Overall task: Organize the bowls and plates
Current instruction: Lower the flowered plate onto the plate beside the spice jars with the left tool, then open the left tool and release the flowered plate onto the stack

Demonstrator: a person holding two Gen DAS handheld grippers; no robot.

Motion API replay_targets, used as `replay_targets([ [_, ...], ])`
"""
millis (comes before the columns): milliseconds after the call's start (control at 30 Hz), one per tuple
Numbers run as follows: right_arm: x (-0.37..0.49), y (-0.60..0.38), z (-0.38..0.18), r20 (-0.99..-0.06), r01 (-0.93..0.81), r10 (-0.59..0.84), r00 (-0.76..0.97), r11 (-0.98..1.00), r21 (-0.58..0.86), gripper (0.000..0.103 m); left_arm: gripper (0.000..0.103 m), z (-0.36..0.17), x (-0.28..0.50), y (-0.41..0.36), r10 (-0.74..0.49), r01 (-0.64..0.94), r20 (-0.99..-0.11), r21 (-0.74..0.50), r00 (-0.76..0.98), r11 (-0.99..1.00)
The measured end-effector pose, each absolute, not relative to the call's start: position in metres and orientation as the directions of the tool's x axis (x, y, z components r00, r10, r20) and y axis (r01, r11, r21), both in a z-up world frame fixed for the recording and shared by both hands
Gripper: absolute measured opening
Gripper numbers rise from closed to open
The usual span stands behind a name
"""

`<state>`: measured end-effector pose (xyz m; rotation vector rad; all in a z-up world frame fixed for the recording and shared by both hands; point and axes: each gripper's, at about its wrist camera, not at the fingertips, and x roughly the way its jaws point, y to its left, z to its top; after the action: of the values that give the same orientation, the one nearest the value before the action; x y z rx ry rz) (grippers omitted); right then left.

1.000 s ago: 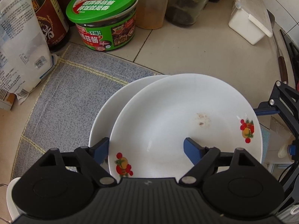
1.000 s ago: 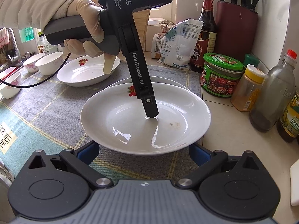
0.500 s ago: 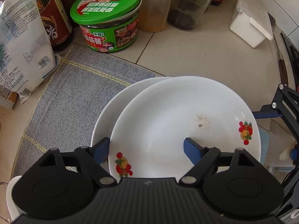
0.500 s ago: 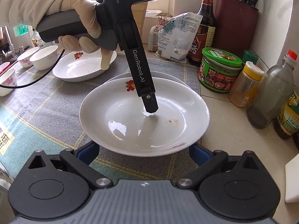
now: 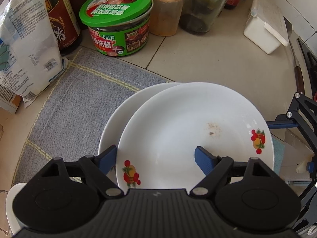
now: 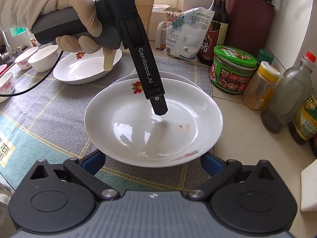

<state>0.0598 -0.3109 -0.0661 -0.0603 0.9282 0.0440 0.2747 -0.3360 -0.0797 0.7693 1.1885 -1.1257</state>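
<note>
Straddling the top plate point(image 5: 190, 130) rim with your left gripper point(image 5: 156, 156), jaws spread, one finger inside, one outside, lower plate point(image 5: 118, 119) beneath, your right gripper point(image 6: 152, 162) spread wide just below the plates, empty.

You see a white plate point(image 5: 178, 123) with red-and-yellow fruit prints, a grey-blue cloth point(image 5: 79, 103) crossed by pale yellow lines, a green-lidded jar point(image 5: 118, 21), a yellow-capped spice bottle point(image 5: 168, 10), and white bowls point(image 6: 42, 58) with pink flowers.
</note>
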Motion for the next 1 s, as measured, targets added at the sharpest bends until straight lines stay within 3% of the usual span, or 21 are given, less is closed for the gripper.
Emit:
replay_targets([
  [1000,0.06,-0.306,-0.065,-0.802,-0.046,-0.016,0.597,0.997,-0.054,0.103,0.086,-0.056,0.267,-0.305,-0.357,0.924,-0.934,-0.139,-0.003,0.356],
])
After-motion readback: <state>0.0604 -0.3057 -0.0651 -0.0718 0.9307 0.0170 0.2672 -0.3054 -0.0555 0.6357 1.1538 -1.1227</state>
